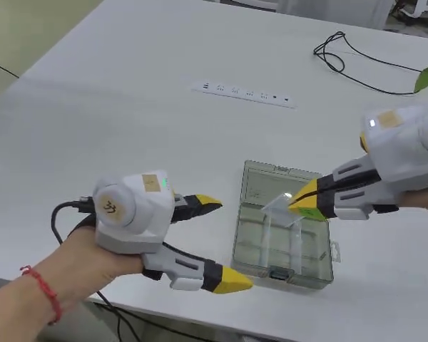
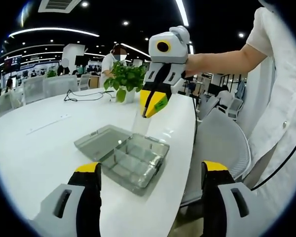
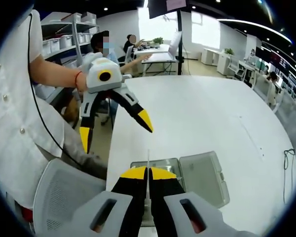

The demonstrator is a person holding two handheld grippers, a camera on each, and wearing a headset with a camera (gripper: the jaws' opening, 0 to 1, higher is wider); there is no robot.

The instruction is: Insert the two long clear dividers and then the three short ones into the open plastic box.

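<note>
Hanging above the open plastic box (image 1: 251, 249), the clear divider (image 1: 279, 207) is pinched in your right tongs (image 1: 299, 201), clenched on its edge. The box lies by the desk's (image 1: 128, 107) near edge, lid flat, while your left tongs (image 1: 228, 244) hover just beside it, spread wide and holding nothing.

The clear plastic box (image 1: 237, 251) lies open on the table at about 4 o'clock in the head view, its lid (image 1: 260, 184) folded flat toward 12 o'clock. A small clear divider (image 1: 279, 209) hangs tilted just over the box's far end, pinched at its 3 o'clock edge by the right gripper (image 1: 303, 202).
</note>
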